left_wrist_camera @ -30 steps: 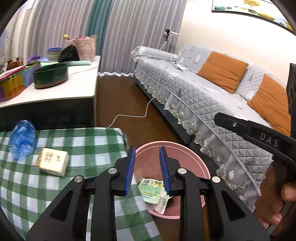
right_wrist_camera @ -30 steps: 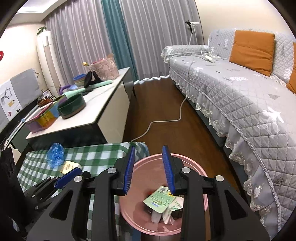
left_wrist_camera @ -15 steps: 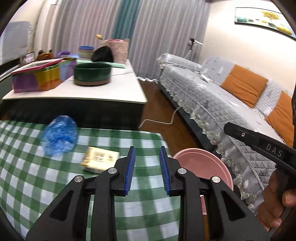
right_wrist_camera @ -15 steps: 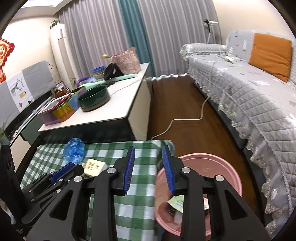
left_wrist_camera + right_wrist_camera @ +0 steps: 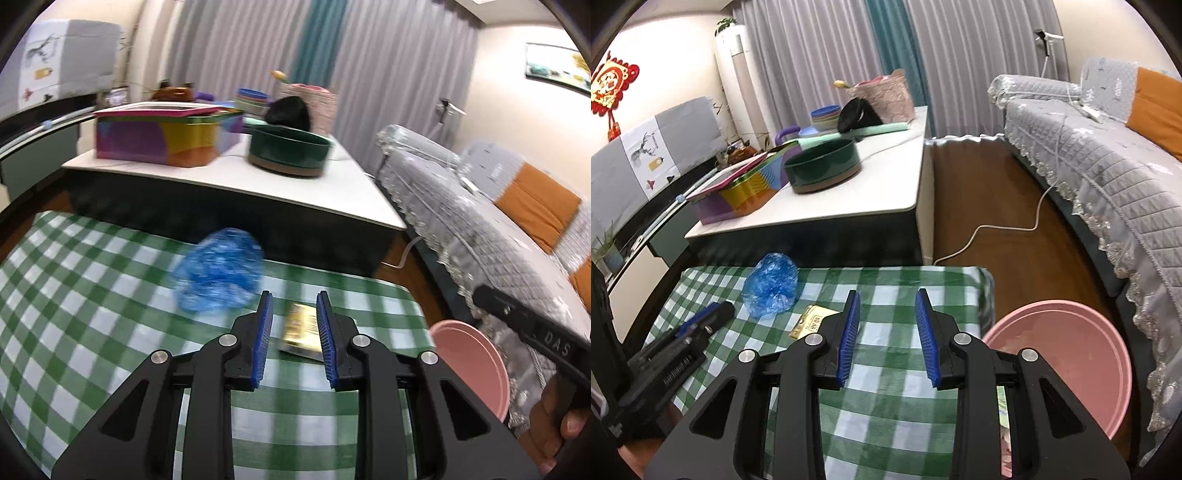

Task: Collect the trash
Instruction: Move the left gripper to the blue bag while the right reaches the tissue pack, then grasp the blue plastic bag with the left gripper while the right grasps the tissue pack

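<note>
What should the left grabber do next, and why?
Probably ease the left gripper down over the yellow packet. The packet lies flat on the checked cloth right between the closing fingers, which don't touch it yet. The pink bin waits nearby.

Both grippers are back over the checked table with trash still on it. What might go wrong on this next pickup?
1. The left gripper is closing with nothing between its pads yet; it may shut short of the small yellow packet.
2. The blue plastic bag lies right beside the packet and could get snagged.
3. The pink bin stands off the table's edge, so a loose grip may drop trash on the floor.
</note>
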A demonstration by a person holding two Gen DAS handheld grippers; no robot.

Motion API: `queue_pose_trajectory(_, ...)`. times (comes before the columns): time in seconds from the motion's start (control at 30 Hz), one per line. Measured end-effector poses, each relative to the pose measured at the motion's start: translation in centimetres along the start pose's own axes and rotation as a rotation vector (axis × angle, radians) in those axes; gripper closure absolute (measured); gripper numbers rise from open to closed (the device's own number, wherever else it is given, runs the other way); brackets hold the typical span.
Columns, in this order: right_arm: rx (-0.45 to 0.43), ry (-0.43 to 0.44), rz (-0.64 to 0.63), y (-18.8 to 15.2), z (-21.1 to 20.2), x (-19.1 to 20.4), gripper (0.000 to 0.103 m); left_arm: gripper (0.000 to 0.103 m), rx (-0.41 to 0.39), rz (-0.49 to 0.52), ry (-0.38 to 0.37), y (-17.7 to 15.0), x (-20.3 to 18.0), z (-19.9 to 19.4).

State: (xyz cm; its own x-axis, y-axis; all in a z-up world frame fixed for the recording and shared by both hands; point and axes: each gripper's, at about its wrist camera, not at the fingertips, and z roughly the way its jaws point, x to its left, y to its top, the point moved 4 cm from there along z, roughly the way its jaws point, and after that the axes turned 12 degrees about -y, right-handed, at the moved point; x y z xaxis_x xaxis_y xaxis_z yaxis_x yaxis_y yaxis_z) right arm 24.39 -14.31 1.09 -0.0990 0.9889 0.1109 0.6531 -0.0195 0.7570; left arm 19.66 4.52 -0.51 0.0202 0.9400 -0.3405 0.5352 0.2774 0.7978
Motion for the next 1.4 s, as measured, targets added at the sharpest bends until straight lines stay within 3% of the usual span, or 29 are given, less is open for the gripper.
queue_pose_trajectory(0.07, 0.018, 0.009, 0.007, -0.3, 0.8, 0.8, 0.062, 0.079, -0.01, -0.009, 0.027, 0.3, 1.3, -0.3)
queue_pose_trajectory(0.13, 0.023, 0.009, 0.011, -0.5, 1.4, 1.5, 0.044, 0.079, -0.018, -0.026, 0.054, 0.6, 2.8, -0.5)
queue_pose_trajectory(0.23, 0.026, 0.01, 0.004, -0.8, 2.2, 2.7, 0.028, 0.079, -0.036, -0.029, 0.095, 1.3, 4.8, -1.0)
queue_pose_trajectory(0.4, 0.05, 0.009, -0.03, -1.8, 4.4, 5.4, 0.015, 0.079, -0.049, 0.001, 0.138, 2.4, 7.6, -1.1)
queue_pose_trajectory(0.87, 0.127, -0.028, -0.106, -4.1, 10.0, 9.4, 0.01, 0.079, 0.002, 0.041, 0.12, 2.0, 12.0, 2.1)
queue_pose_trajectory(1.07, 0.177, -0.02, -0.098, -4.7, 12.0, 9.8, 0.009, 0.074, 0.023, 0.02, 0.104, 1.9, 12.5, 4.2)
queue_pose_trajectory(1.13, 0.188, -0.019, -0.097, -4.7, 12.4, 9.8, 0.009, 0.066, 0.033, 0.02, 0.1, 2.0, 12.5, 5.0)
queue_pose_trajectory(1.4, 0.211, -0.013, -0.093, -4.8, 12.8, 9.7, 0.01, 0.063, 0.055, 0.002, 0.093, 2.5, 12.6, 7.4)
